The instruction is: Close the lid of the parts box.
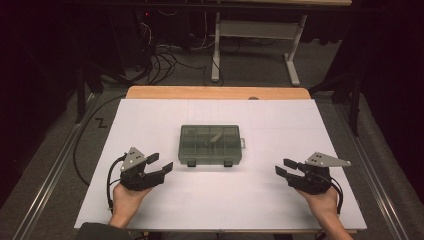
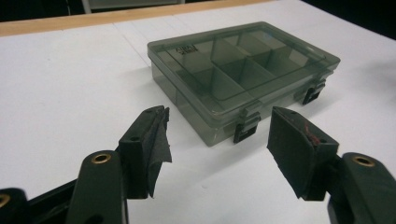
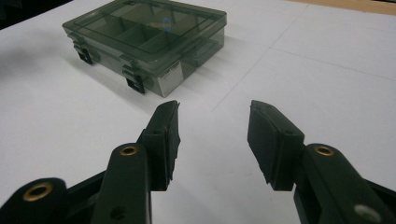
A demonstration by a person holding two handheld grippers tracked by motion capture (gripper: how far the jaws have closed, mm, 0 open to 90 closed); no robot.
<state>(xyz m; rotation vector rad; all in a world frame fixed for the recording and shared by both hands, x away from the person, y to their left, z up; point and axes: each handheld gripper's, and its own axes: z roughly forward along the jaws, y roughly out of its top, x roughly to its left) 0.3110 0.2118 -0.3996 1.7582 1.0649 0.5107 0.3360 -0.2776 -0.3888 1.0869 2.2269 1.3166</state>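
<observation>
A smoky translucent compartment box (image 1: 209,144) lies shut in the middle of the white table sheet (image 1: 280,200), two black latches on its near side. Inside, dividers and a small pale piece show through the lid. My left gripper (image 1: 161,162) rests low at the box's near left, jaws open and empty, aimed at the box (image 2: 243,77) and its near latch (image 2: 246,129). My right gripper (image 1: 283,166) sits at the near right, apart from the box (image 3: 147,39), jaws open with nothing between them.
The wooden table edge (image 1: 215,92) runs behind the sheet. Beyond it stand a white desk frame (image 1: 255,35) and tangled cables (image 1: 165,60) on the floor. Metal rails (image 1: 45,185) flank the table on both sides.
</observation>
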